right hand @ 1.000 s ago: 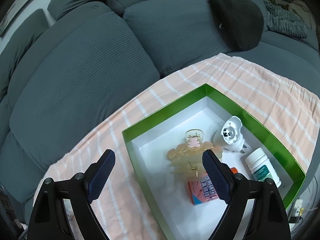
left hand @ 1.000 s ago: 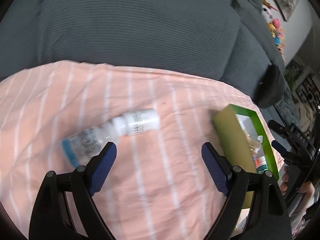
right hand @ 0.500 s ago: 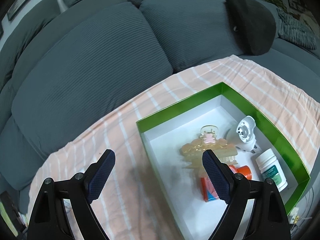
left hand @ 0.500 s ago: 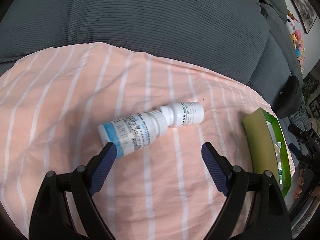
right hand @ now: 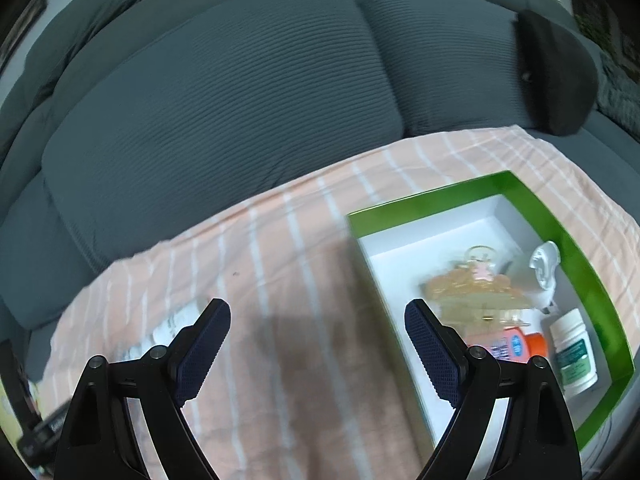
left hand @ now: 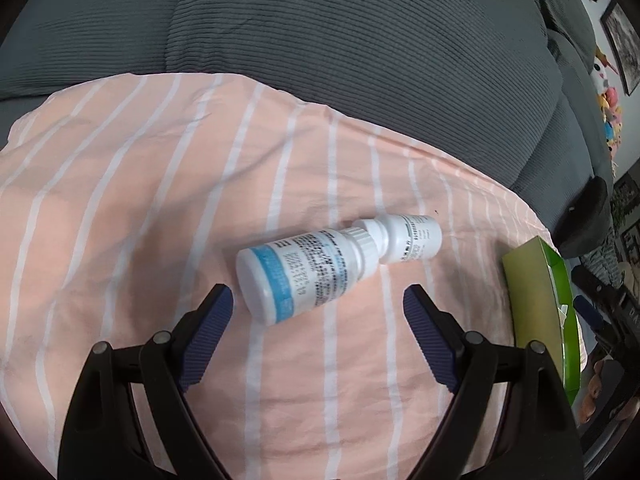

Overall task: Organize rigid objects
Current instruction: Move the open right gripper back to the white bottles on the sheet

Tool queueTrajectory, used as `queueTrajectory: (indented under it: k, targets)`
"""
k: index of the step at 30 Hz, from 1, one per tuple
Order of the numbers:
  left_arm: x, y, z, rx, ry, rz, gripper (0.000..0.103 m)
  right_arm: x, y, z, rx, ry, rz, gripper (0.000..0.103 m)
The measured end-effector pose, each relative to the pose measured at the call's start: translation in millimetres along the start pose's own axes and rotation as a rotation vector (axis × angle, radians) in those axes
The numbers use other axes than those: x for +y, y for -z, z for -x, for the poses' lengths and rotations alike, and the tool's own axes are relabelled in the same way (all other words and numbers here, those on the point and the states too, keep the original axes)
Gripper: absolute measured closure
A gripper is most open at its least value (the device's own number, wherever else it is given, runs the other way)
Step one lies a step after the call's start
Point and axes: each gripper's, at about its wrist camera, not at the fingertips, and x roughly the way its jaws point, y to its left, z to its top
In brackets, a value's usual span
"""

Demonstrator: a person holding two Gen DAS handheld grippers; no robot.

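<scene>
The step in hand looks like picking up the dropper bottle (left hand: 320, 268) with the left gripper (left hand: 318, 308). To do it well, bring the wide-spread fingers down on either side of the bottle's broad labelled body, not its narrow cap, and roll the wrist so the pads meet its long sides squarely, since it lies at a slant. The bottle rests on its side on the striped pink cloth (left hand: 160, 200), just ahead of and between the fingertips, its base nearer the left one, untouched. The right gripper (right hand: 318, 312), also wide and empty, hovers beside the green box (right hand: 560, 240), where a hair claw (right hand: 472, 288) and what seem, through blur, other small containers lie.
</scene>
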Motion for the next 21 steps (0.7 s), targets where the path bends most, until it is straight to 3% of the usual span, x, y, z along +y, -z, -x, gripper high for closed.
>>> queueTrajectory:
  k: [5, 7, 13, 21]
  targets:
    - [1.7, -3.3, 7.3, -0.022, -0.004, -0.006, 0.012, 22.2, 5.4, -8.0, 0.028, -0.011, 0.057, 0.013]
    - [2.5, -3.8, 9.9, -0.032, -0.001, 0.001, 0.001, 30.3, 7.9, -10.4, 0.04, -0.033, 0.075, 0.013]
    - [4.8, -5.5, 17.5, -0.064, -0.02, -0.015, 0.001, 51.9, 17.9, -16.0, 0.081, -0.119, 0.112, 0.013]
    - [14.7, -5.8, 29.7, -0.119, -0.086, -0.019, 0.001, 69.5, 30.8, -26.6, 0.158, -0.171, 0.088, 0.013]
